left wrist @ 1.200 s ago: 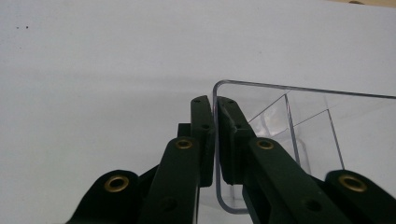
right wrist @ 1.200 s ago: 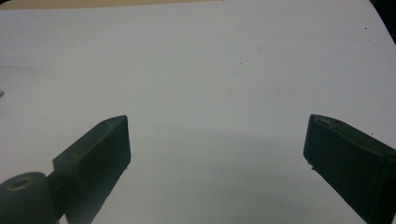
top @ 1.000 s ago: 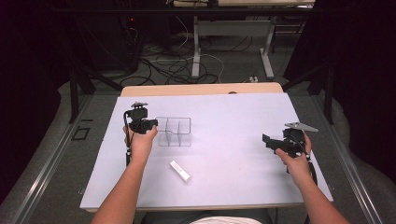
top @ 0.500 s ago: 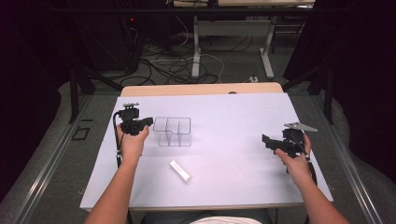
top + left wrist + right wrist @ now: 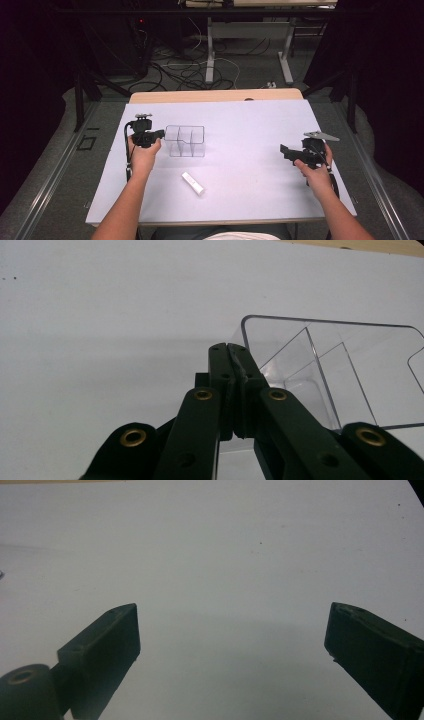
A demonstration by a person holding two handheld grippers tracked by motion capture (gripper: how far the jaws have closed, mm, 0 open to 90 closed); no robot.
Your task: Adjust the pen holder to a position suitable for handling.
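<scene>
White sheet over a wooden table (image 5: 215, 95), dark room, cables on the grey floor (image 5: 200, 70) beyond.

Clear plastic divided organizer (image 5: 185, 141) stands left of centre; a small white bar (image 5: 193, 183) lies nearer, well apart from it. The left gripper (image 5: 159, 133) sits just left of the organizer; the left gripper view shows its jaws pressed together beside the organizer's rim (image 5: 320, 322), holding nothing. The right gripper (image 5: 285, 150) rests at the right side; the right gripper view shows its jaws spread wide over bare sheet. Since a second ago, the left gripper has drawn leftward off the organizer; the right has not moved.
</scene>
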